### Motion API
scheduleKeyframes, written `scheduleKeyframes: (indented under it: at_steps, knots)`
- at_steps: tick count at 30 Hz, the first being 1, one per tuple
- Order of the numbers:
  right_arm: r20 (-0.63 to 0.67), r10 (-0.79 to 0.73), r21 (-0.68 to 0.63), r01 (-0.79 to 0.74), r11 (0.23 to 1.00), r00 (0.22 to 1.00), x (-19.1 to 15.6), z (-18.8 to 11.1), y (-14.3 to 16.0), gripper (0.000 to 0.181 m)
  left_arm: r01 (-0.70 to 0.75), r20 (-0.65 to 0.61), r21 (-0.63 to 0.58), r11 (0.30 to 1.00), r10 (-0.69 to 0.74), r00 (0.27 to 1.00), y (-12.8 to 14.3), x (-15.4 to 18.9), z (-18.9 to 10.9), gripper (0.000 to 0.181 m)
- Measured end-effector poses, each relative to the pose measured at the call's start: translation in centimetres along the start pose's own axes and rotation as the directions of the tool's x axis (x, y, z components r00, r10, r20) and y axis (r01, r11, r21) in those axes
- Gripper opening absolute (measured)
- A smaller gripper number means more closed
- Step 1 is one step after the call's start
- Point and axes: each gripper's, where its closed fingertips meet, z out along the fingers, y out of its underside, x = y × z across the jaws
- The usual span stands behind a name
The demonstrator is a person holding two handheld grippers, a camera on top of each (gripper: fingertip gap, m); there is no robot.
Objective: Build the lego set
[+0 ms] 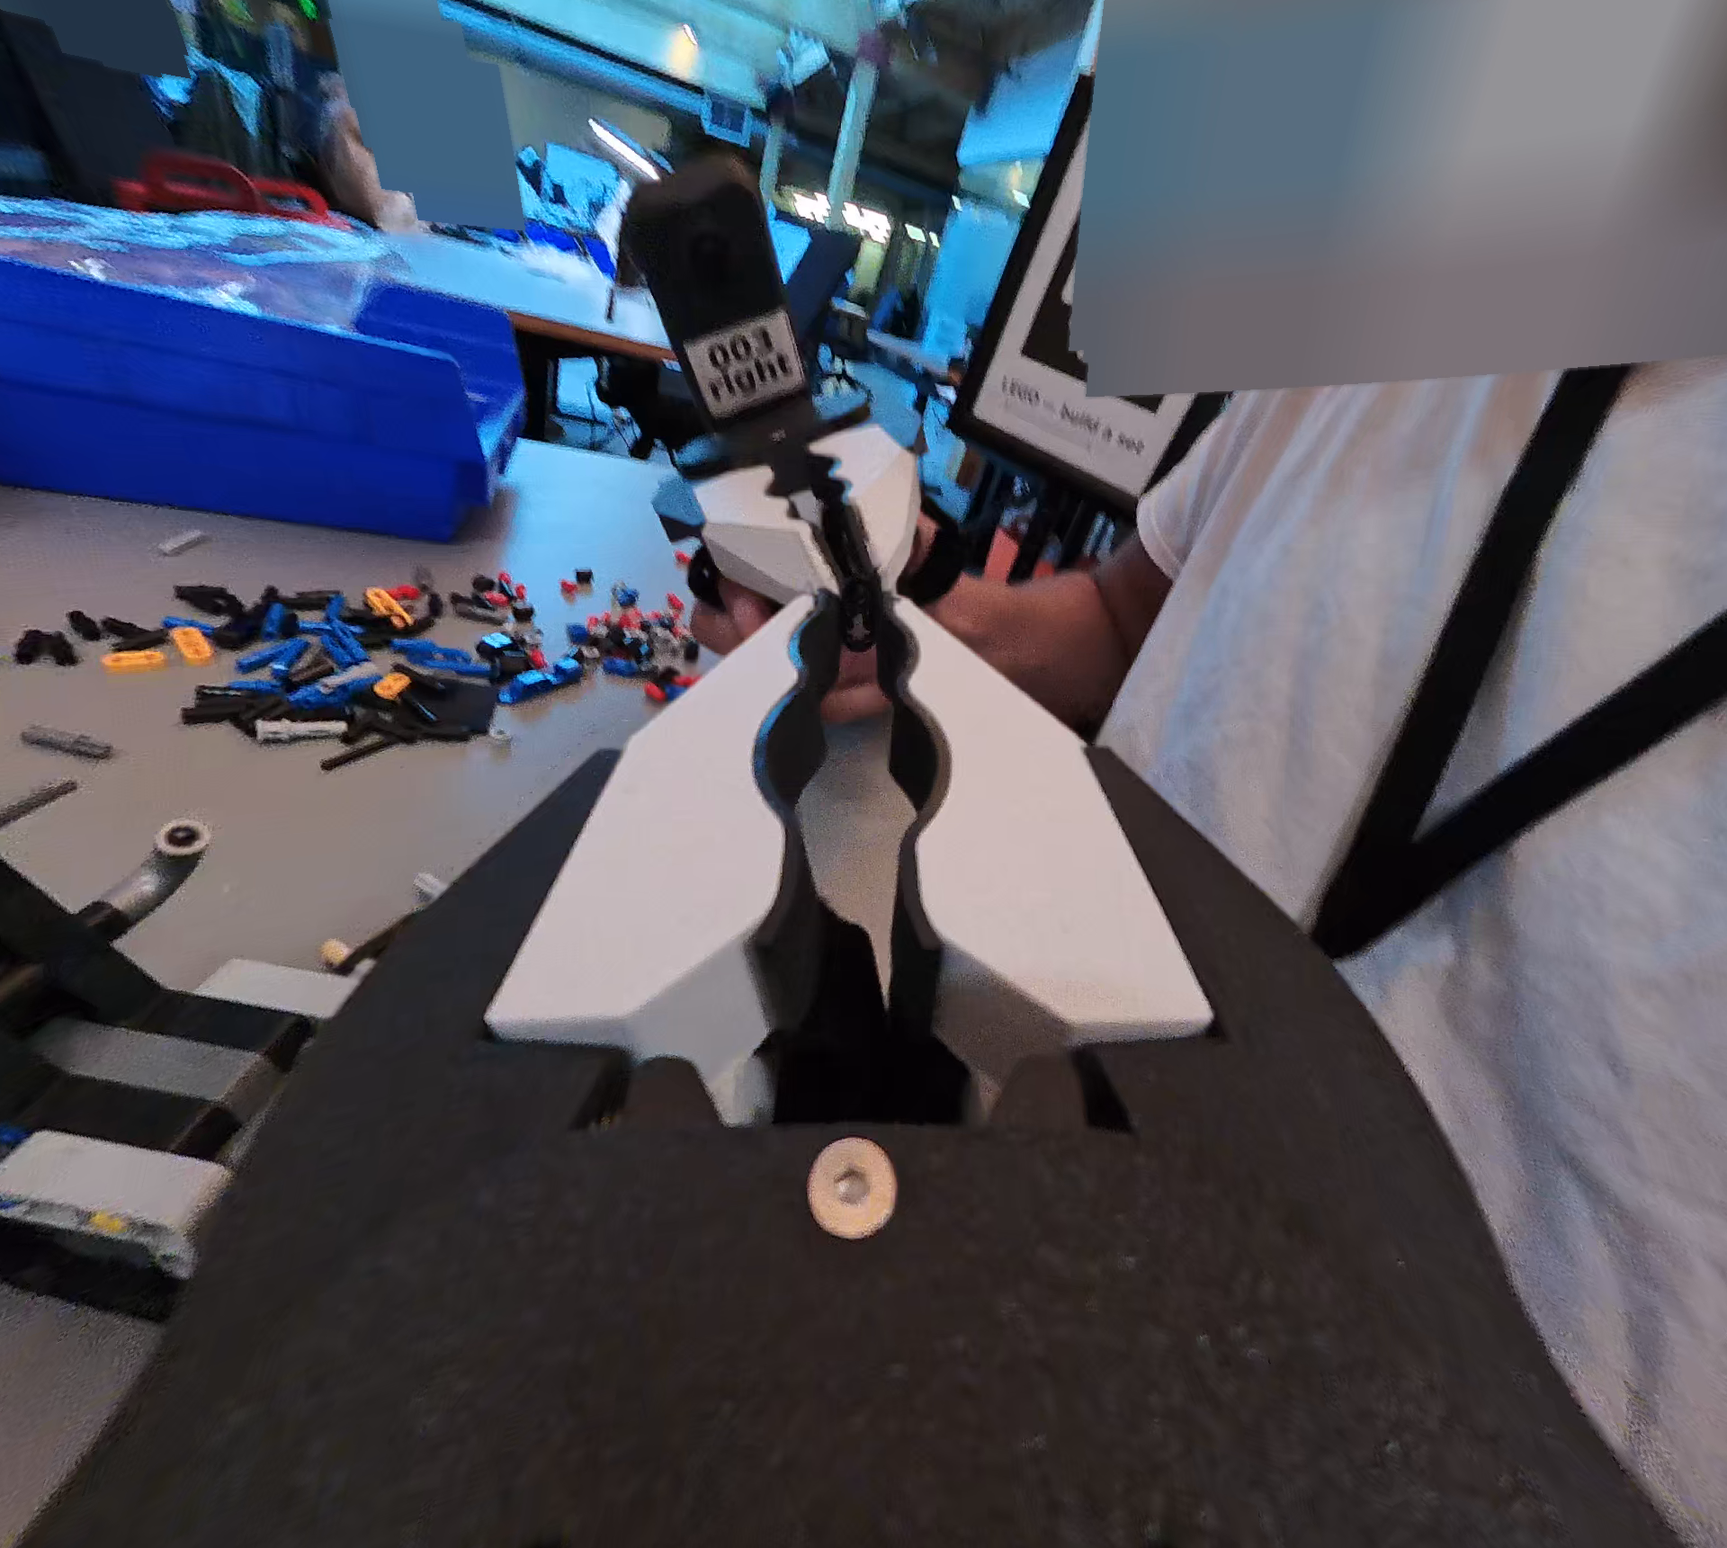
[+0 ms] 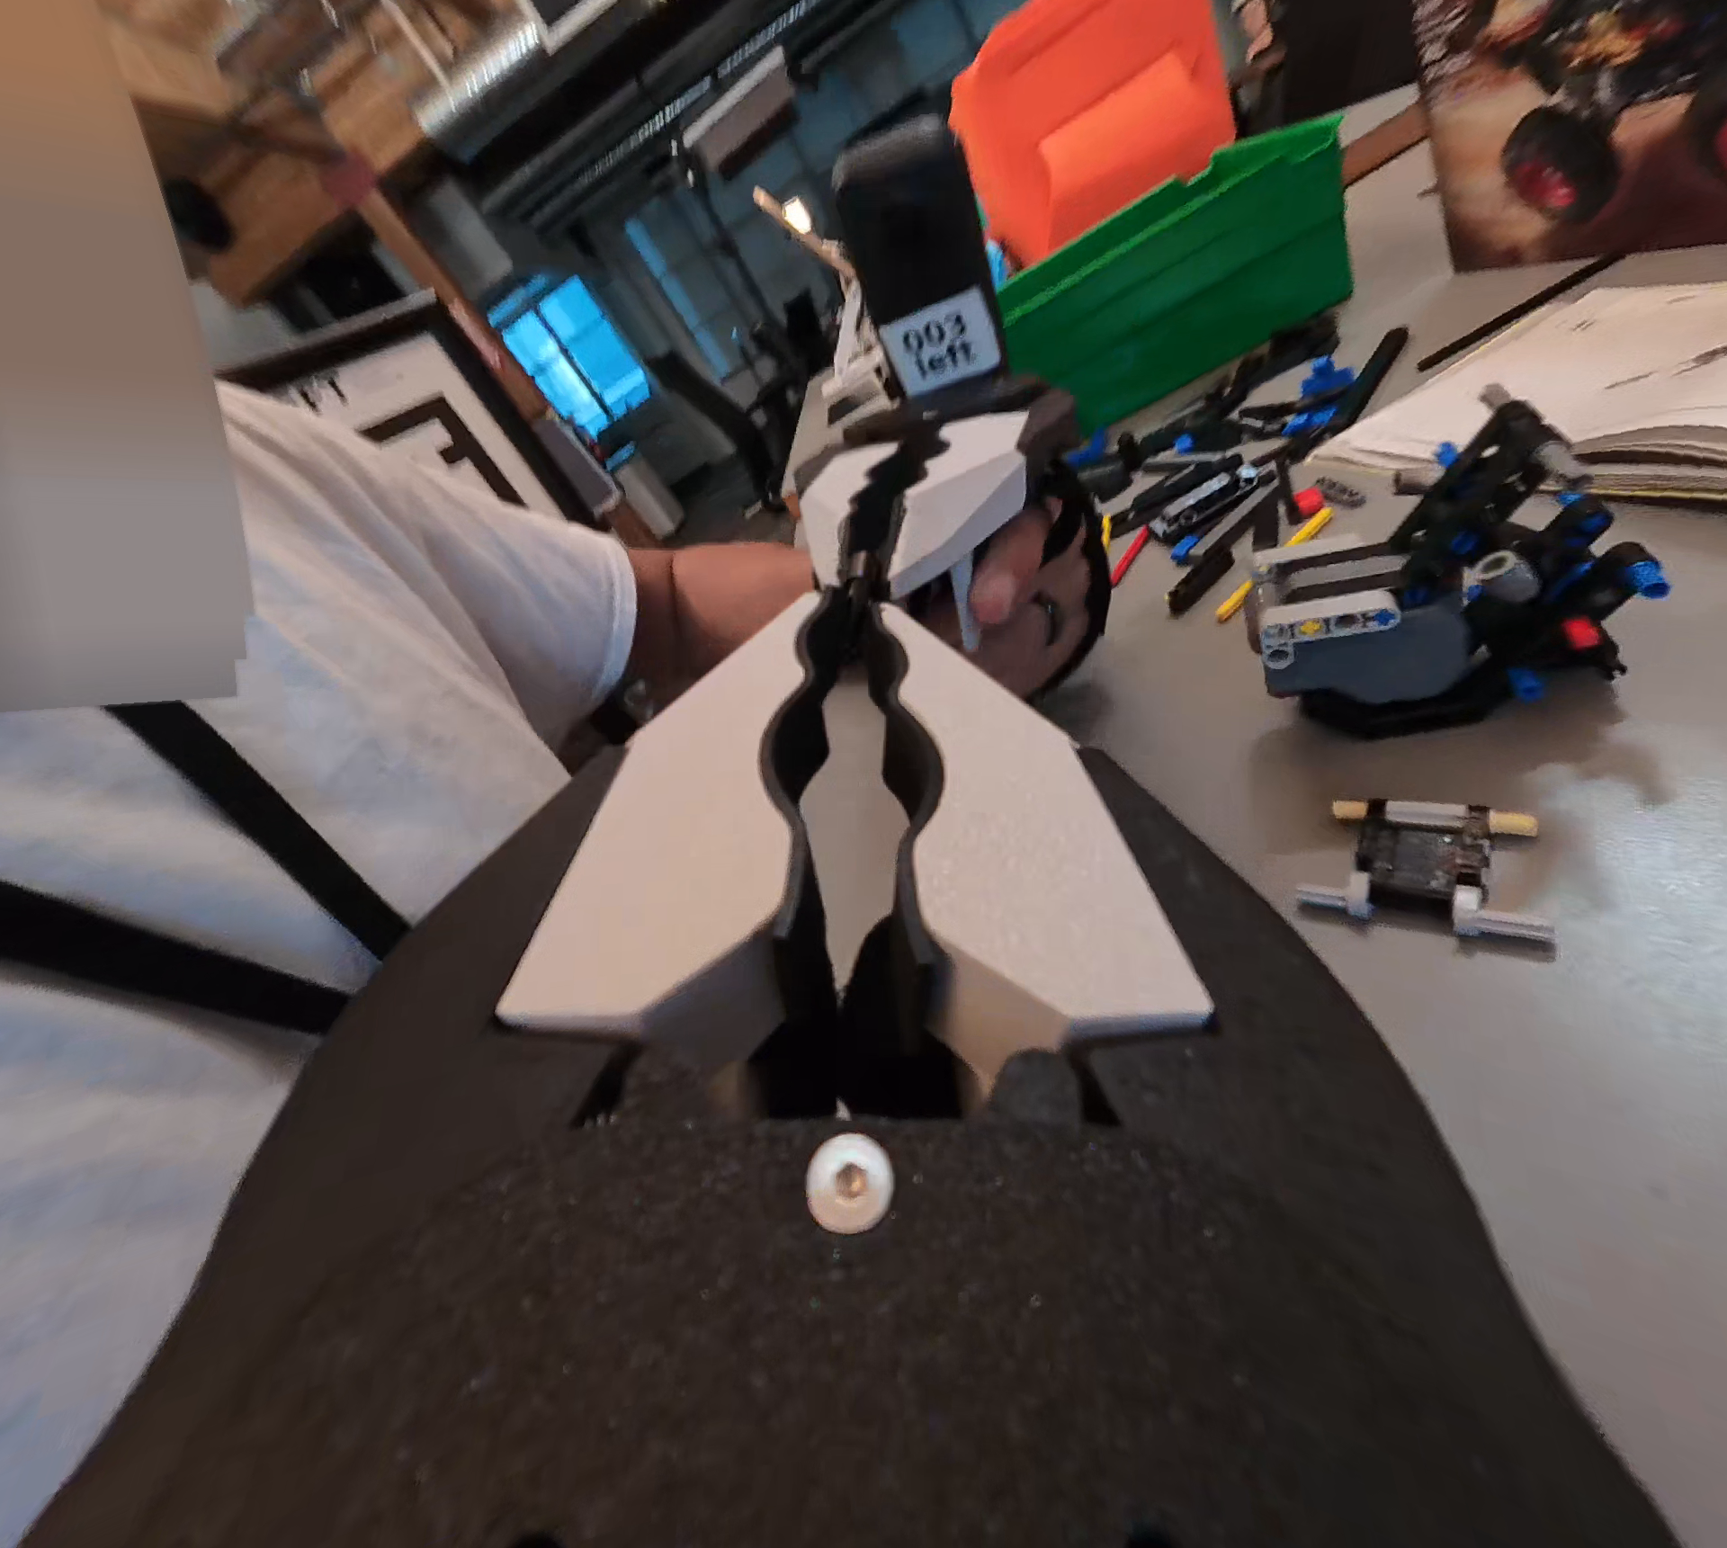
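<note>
Grey tongs (image 1: 855,625) with wavy black pads, black base, white T-shirt (image 1: 1402,662)

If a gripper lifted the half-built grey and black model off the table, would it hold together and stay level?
The half-built model would probably lift as one stiff lump, since its beams look pinned. It may tilt: a black frame stands high at one end. Protruding blue pins might catch or pop off.

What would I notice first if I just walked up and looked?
First, the two claws meeting tip to tip in the air in front of the person: the left claw and the right claw both pinch one small black piece. Next, the half-built model on the grey table to the right, and the bright green bin behind it.
</note>
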Motion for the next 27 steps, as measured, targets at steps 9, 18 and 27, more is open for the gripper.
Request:
scheduleKeyframes:
  at_steps: [9,18,27]
  knots:
    - [-0.129,-0.362,-0.287,0.315,0.905,0.923,1.1,0.0,2.9,0.003,-0.034,-0.016,-0.218,0.975,0.031,0.999,3.0,0.0,-0.4,0.005]
    - [-0.118,-0.389,-0.506,0.282,0.815,0.914,2.7,-1.5,6.2,0.004,-0.078,0.071,-0.281,0.956,0.102,0.992,3.2,-1.8,-1.4,0.006]
    - [-0.111,-0.538,-0.761,0.277,0.587,0.836,4.8,-4.5,10.3,0.004,-0.128,0.150,-0.353,0.927,0.191,0.970,4.6,-3.5,-1.6,0.005]
